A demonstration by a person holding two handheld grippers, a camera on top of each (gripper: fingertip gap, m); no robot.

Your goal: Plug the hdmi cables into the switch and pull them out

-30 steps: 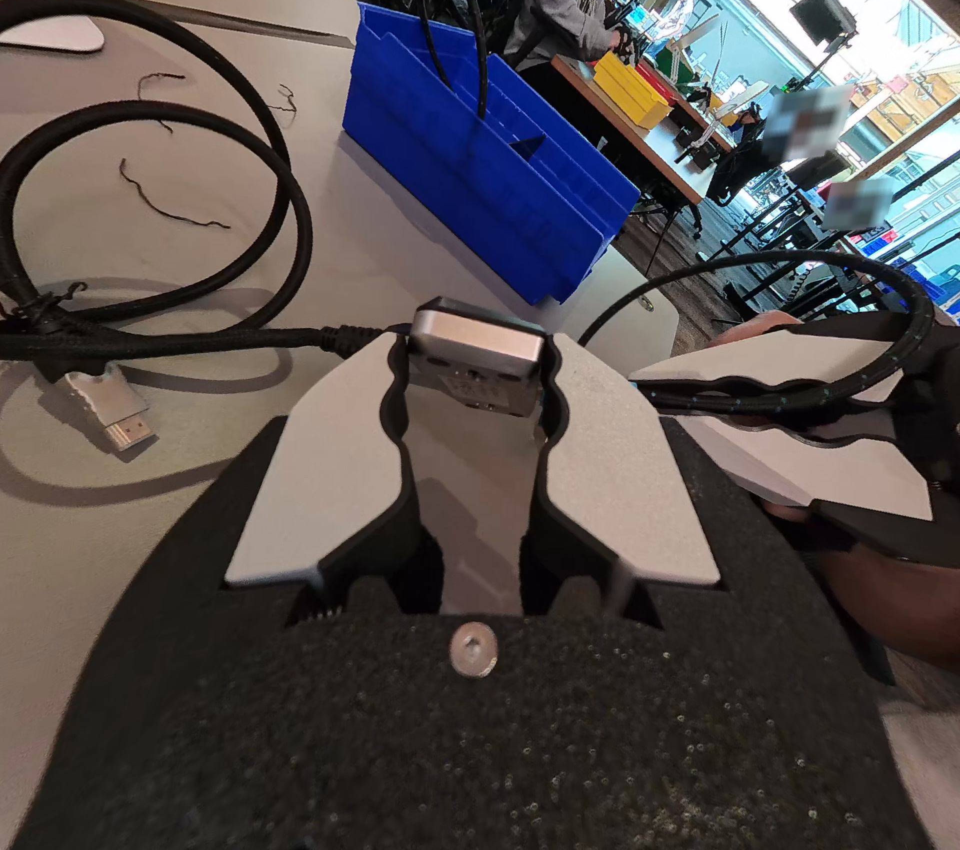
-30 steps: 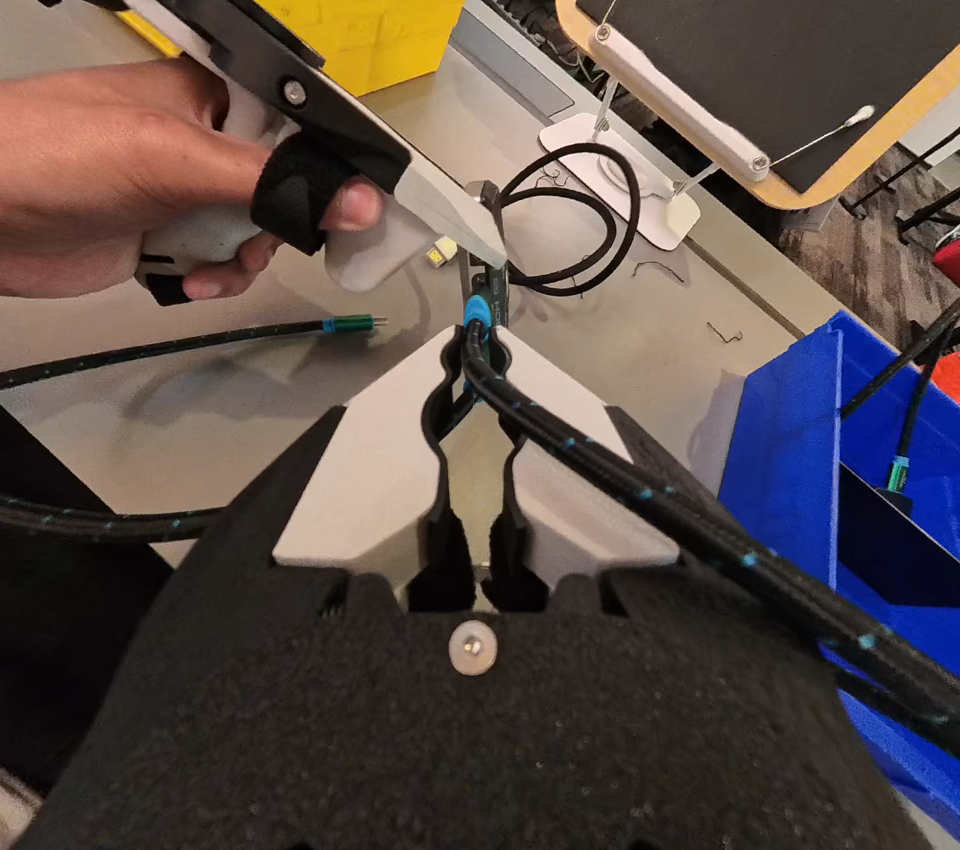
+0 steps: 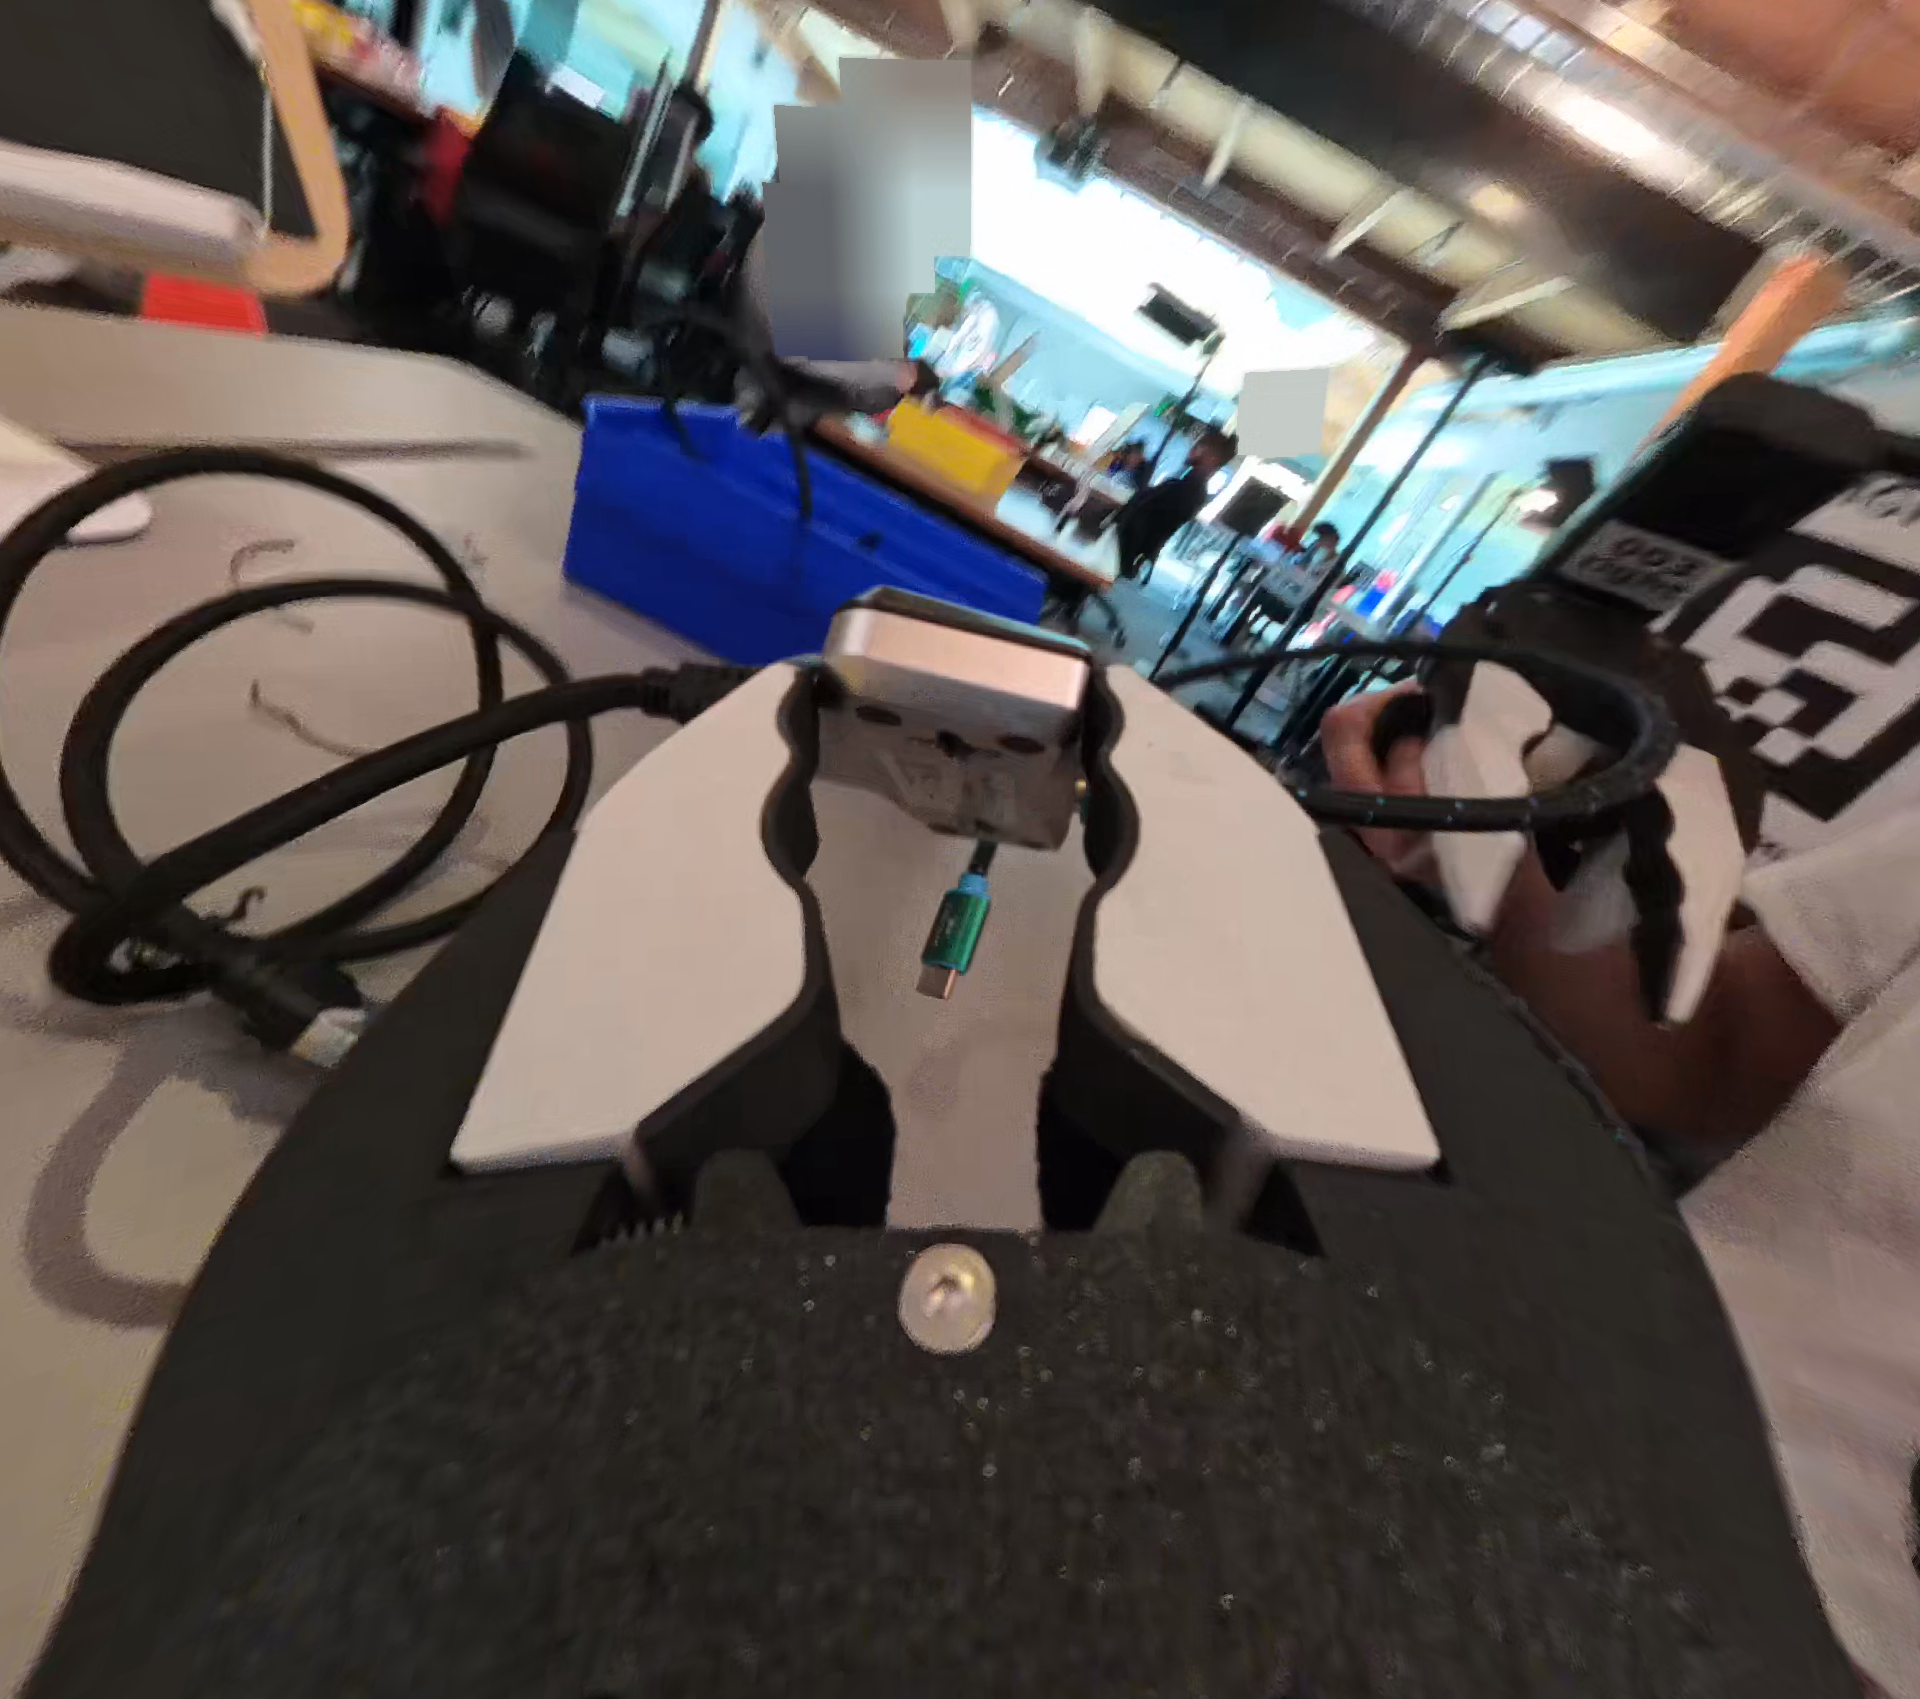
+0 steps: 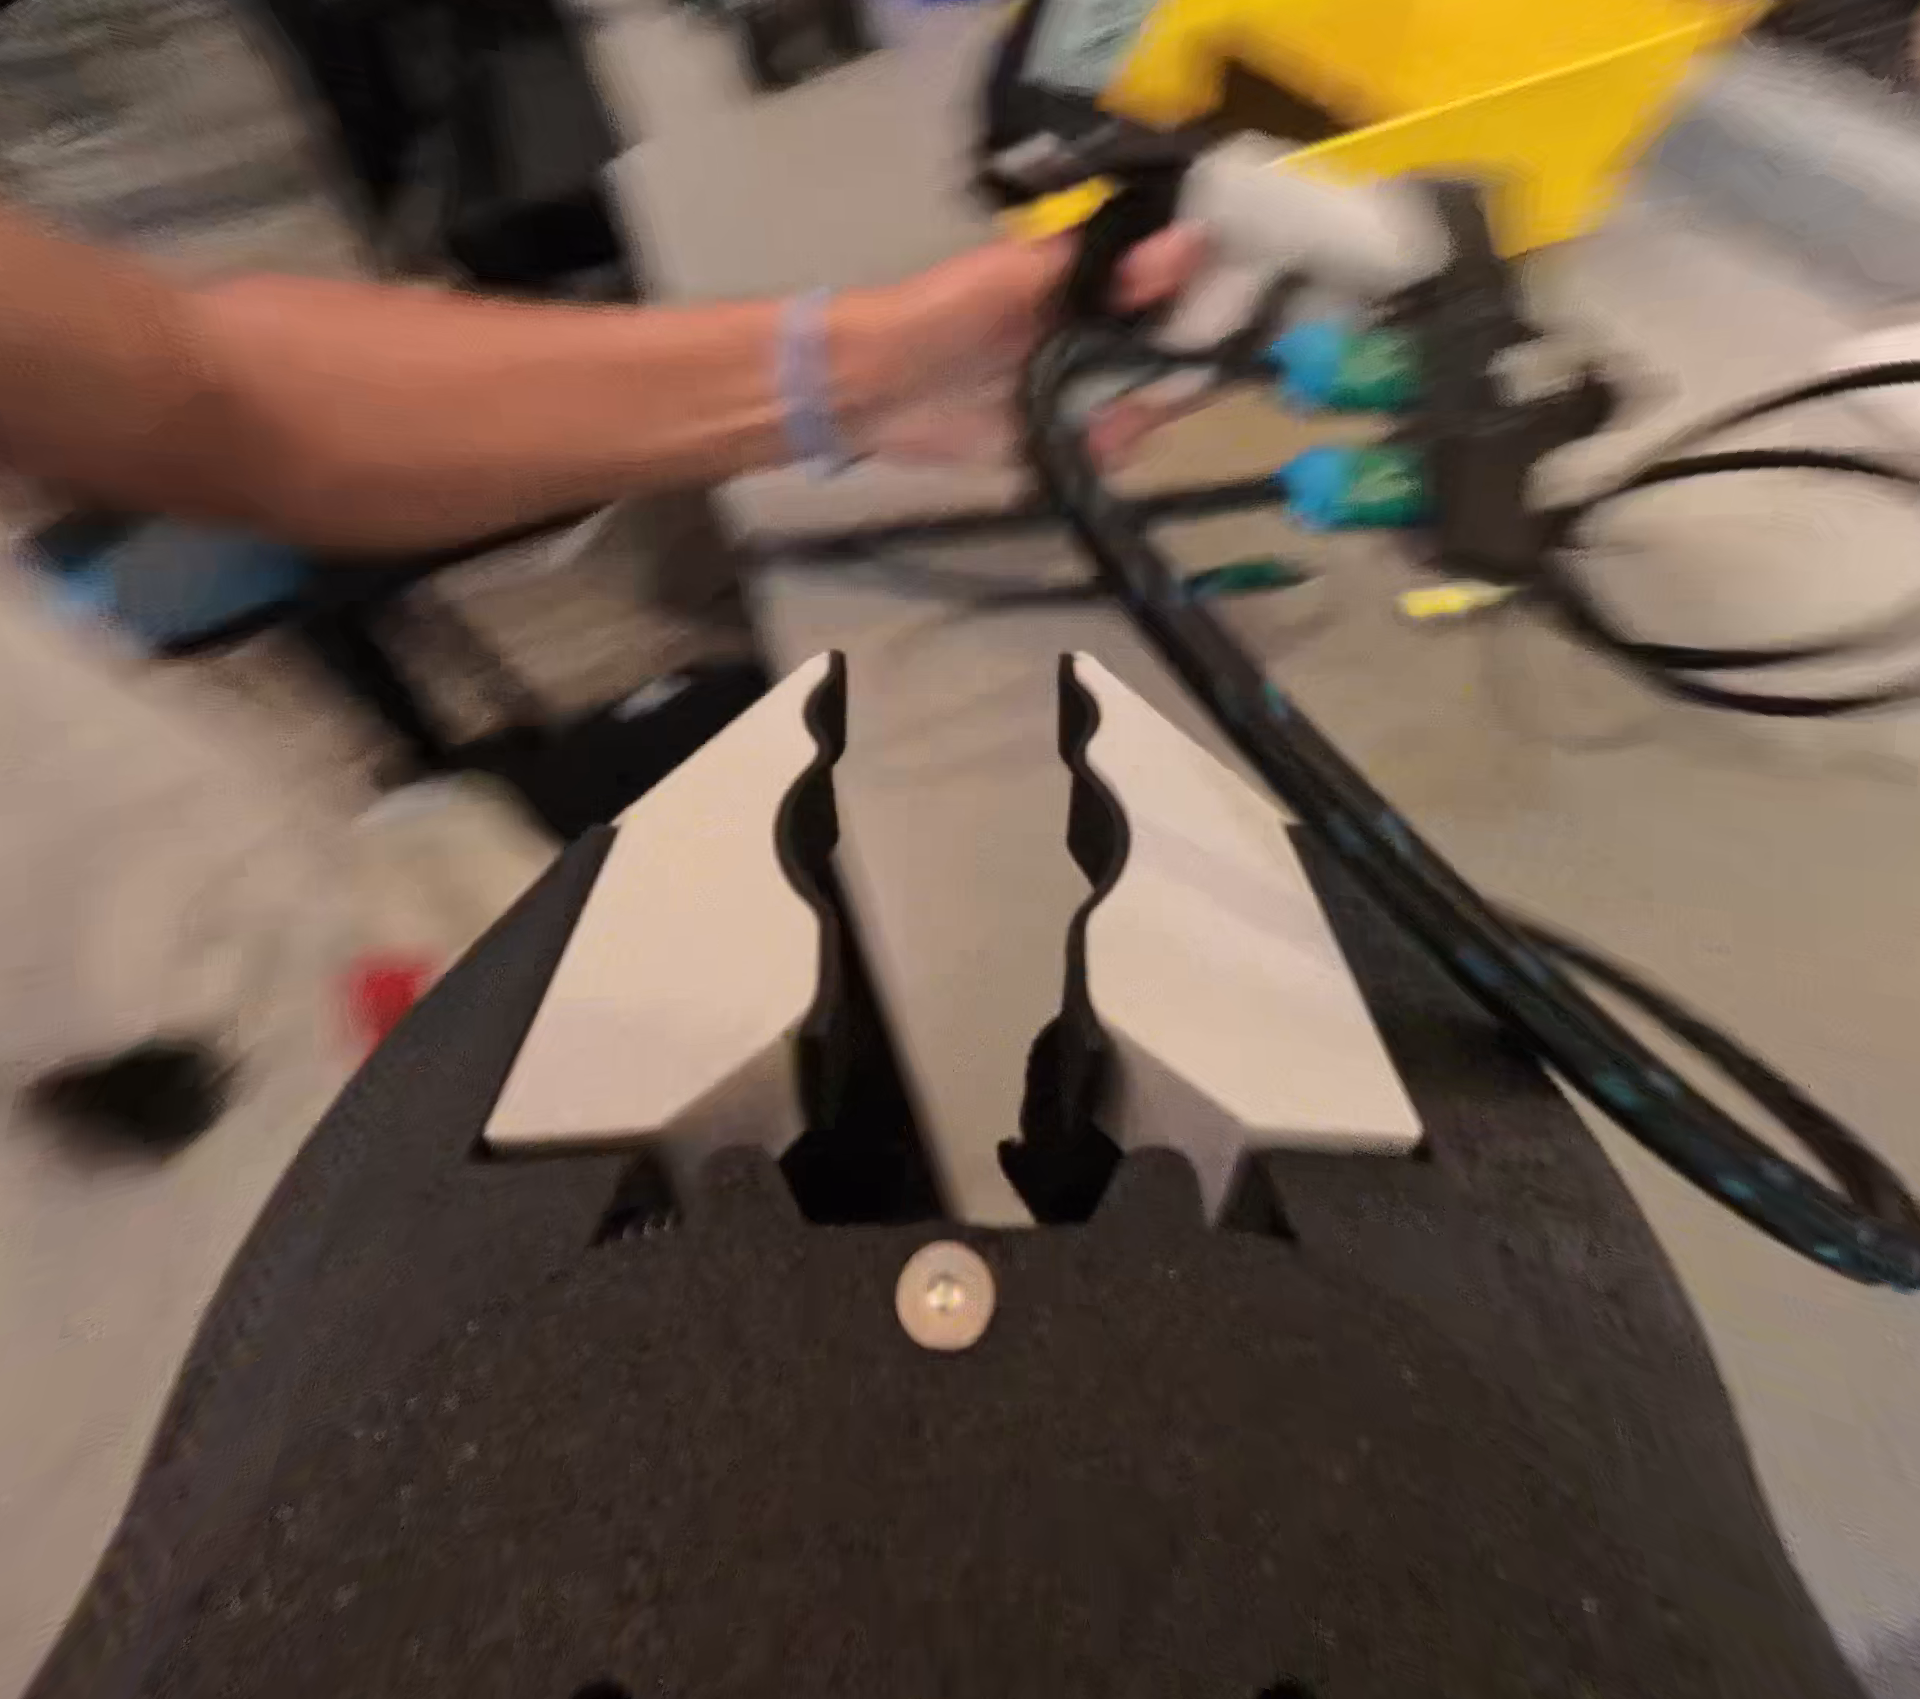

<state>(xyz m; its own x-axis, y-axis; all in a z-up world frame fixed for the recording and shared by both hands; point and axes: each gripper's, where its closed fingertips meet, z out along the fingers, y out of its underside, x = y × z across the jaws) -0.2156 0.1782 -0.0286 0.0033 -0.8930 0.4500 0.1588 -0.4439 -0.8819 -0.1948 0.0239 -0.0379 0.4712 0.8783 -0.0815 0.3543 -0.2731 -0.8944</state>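
Left wrist view shows us the silver switch [image 3: 951,730] clamped between our left gripper [image 3: 951,714] fingers, lifted above the grey table [image 3: 312,402], with a thick black cable [image 3: 312,776] leaving its left side and coiling on the tabletop and a small green plug [image 3: 954,932] dangling under it. Beyond it sits a blue bin [image 3: 748,548], and at the right edge a braided black cable [image 3: 1538,776] loops past our other hand. Our right gripper [image 4: 948,673] has its fingers spread with nothing between them, and through heavy blur we make out two blue-and-green HDMI plugs [image 4: 1345,428] seated side by side near a yellow bin [image 4: 1455,49].
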